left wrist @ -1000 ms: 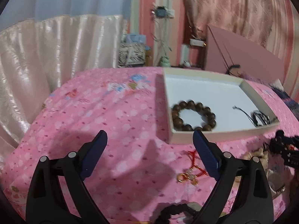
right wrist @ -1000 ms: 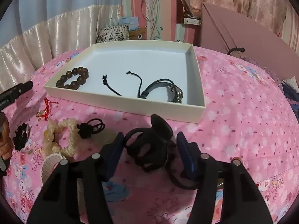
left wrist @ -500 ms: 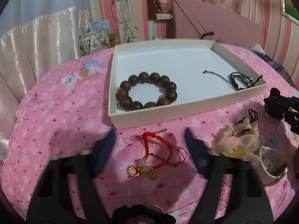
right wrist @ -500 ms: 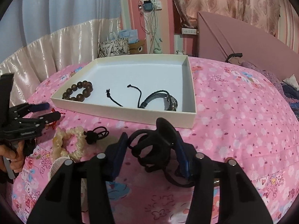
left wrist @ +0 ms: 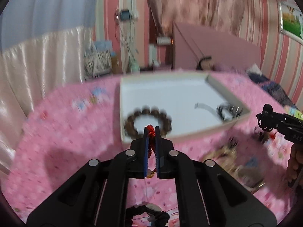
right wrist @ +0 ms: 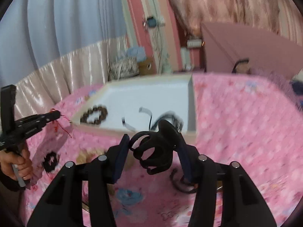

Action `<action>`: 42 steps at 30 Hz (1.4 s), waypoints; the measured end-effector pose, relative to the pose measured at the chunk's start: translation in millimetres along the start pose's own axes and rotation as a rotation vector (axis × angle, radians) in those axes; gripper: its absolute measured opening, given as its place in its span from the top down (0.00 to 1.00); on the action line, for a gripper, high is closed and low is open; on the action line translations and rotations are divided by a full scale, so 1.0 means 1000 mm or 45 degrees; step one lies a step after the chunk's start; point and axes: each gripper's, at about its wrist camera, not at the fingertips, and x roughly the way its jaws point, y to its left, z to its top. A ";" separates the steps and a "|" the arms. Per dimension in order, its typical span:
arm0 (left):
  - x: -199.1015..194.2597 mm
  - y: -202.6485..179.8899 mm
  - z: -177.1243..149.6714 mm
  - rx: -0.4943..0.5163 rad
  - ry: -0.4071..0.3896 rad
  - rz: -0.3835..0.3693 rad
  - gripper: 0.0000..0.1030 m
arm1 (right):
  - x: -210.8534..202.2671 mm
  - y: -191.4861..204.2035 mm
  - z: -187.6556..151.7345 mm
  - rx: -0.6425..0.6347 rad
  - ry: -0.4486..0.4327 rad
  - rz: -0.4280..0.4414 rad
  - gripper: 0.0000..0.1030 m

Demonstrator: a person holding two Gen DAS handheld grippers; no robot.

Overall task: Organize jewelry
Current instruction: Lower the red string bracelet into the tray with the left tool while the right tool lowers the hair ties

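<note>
The left gripper is pinching the red cord bracelet between its fingers while the right gripper is clamping a black hair claw

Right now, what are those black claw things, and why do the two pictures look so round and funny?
Those are grippers, tongs that a person squeezes by hand. Each carries a small round-lens camera looking along its fingers, which bends the picture. One picture comes from the left gripper, one from the right gripper. They hang over a bed with a pink flowery bedspread. On it sits a shallow white box holding a brown bead bracelet and dark cords. The left gripper pinches a red string bracelet. The right gripper holds a black hair claw clip. More hair ties lie on the bedspread, too blurry to describe.
</note>
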 end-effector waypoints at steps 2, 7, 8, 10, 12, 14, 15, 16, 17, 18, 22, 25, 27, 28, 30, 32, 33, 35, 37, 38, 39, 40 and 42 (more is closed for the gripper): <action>-0.019 -0.003 0.016 0.001 -0.062 -0.009 0.97 | -0.015 0.000 0.018 0.016 -0.048 0.014 0.51; -0.033 -0.017 0.067 0.011 -0.205 0.008 0.97 | -0.031 0.000 0.070 0.032 -0.175 -0.019 0.51; -0.030 -0.019 0.075 0.007 -0.217 0.008 0.97 | -0.029 0.000 0.079 0.040 -0.192 -0.035 0.51; -0.020 -0.023 0.088 -0.015 -0.255 0.020 0.97 | -0.020 0.004 0.096 0.041 -0.223 -0.043 0.51; -0.002 -0.028 0.099 -0.039 -0.262 0.033 0.97 | -0.008 0.009 0.105 0.040 -0.234 -0.043 0.51; 0.017 -0.032 0.104 -0.065 -0.230 0.024 0.97 | 0.009 0.015 0.111 0.025 -0.216 -0.060 0.51; 0.029 -0.034 0.103 -0.084 -0.204 0.019 0.97 | 0.022 0.018 0.110 0.017 -0.196 -0.067 0.51; 0.044 -0.037 0.100 -0.111 -0.173 0.023 0.97 | 0.035 0.021 0.107 0.013 -0.177 -0.063 0.51; 0.056 -0.039 0.095 -0.133 -0.144 0.011 0.97 | 0.047 0.023 0.101 0.016 -0.152 -0.057 0.51; 0.066 -0.038 0.088 -0.155 -0.123 0.000 0.97 | 0.055 0.022 0.093 0.017 -0.136 -0.055 0.51; 0.108 -0.048 0.057 -0.132 -0.013 0.001 0.97 | 0.096 0.027 0.064 -0.084 -0.007 -0.129 0.51; 0.118 -0.052 0.047 -0.121 0.009 0.004 0.97 | 0.109 0.019 0.058 -0.041 0.028 -0.129 0.51; 0.118 -0.055 0.044 -0.103 0.000 0.014 0.97 | 0.114 0.018 0.053 -0.047 0.041 -0.137 0.51; 0.116 -0.056 0.043 -0.097 -0.017 0.017 0.97 | 0.116 0.019 0.051 -0.053 0.042 -0.147 0.51; 0.116 -0.059 0.038 -0.088 -0.017 0.019 0.97 | 0.120 0.021 0.046 -0.063 0.058 -0.141 0.51; 0.115 -0.061 0.036 -0.060 -0.020 0.036 0.97 | 0.123 0.021 0.043 -0.075 0.062 -0.155 0.51; 0.115 -0.061 0.034 -0.058 -0.019 0.042 0.97 | 0.125 0.020 0.040 -0.077 0.073 -0.155 0.51; 0.117 -0.059 0.033 -0.062 -0.011 0.045 0.97 | 0.127 0.020 0.038 -0.079 0.078 -0.155 0.51; 0.116 -0.056 0.033 -0.074 -0.005 0.047 0.97 | 0.124 0.021 0.039 -0.081 0.066 -0.162 0.51; 0.116 -0.055 0.033 -0.084 -0.005 0.050 0.97 | 0.124 0.021 0.038 -0.084 0.066 -0.162 0.51; 0.120 -0.056 0.034 -0.085 0.000 0.050 0.97 | 0.125 0.021 0.037 -0.087 0.071 -0.159 0.51; 0.122 -0.056 0.034 -0.085 0.012 0.053 0.97 | 0.125 0.021 0.038 -0.086 0.075 -0.160 0.51; 0.122 -0.057 0.032 -0.079 0.024 0.062 0.97 | 0.125 0.022 0.039 -0.088 0.079 -0.165 0.51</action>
